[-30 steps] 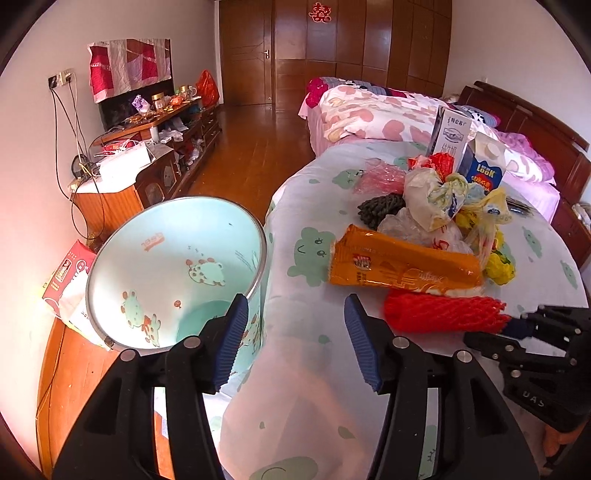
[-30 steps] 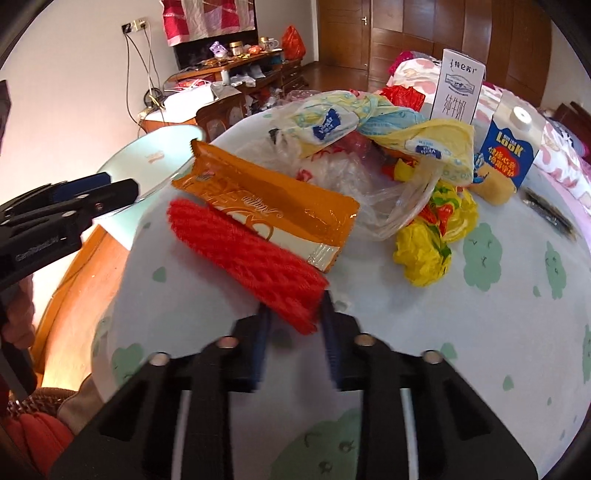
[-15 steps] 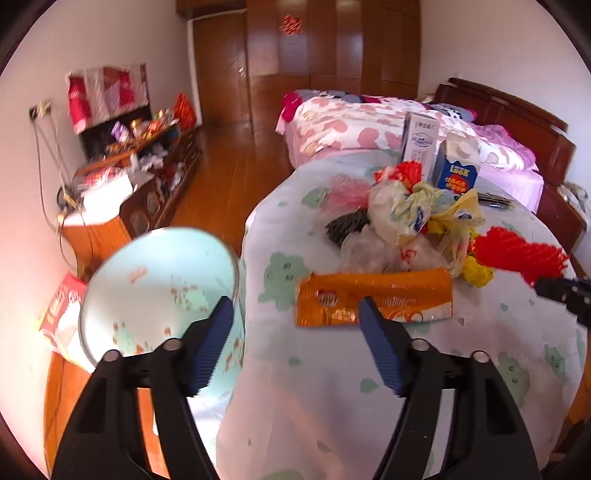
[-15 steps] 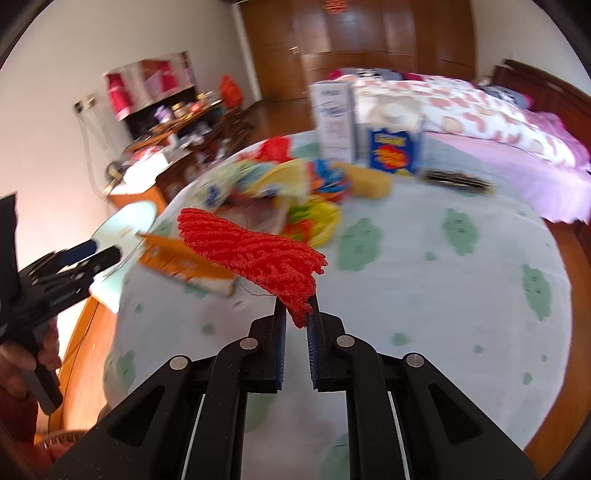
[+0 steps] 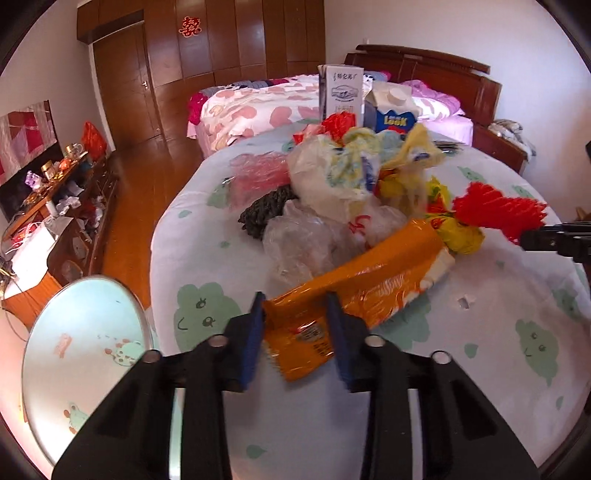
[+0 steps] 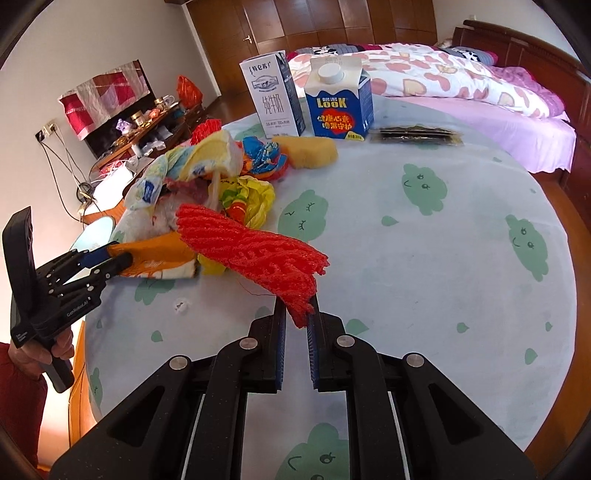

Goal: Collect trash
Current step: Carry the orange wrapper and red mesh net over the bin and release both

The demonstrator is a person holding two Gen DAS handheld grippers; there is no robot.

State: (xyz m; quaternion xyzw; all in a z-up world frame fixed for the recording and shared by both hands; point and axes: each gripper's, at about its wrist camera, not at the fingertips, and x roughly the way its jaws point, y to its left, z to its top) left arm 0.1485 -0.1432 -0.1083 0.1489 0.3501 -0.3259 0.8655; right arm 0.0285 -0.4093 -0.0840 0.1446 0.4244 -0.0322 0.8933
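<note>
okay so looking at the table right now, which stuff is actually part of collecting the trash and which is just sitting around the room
Part of the job:
red foam net, clamped in the right gripper
orange snack wrapper, between the left gripper fingers
crumpled plastic bags
milk cartons
mint trash bin

Just lying about:
bed
cluttered sideboard
wardrobe doors

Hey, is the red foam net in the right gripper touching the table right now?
Apart. The right wrist view shows the red foam net pinched in the right gripper, held above the tablecloth.
</note>
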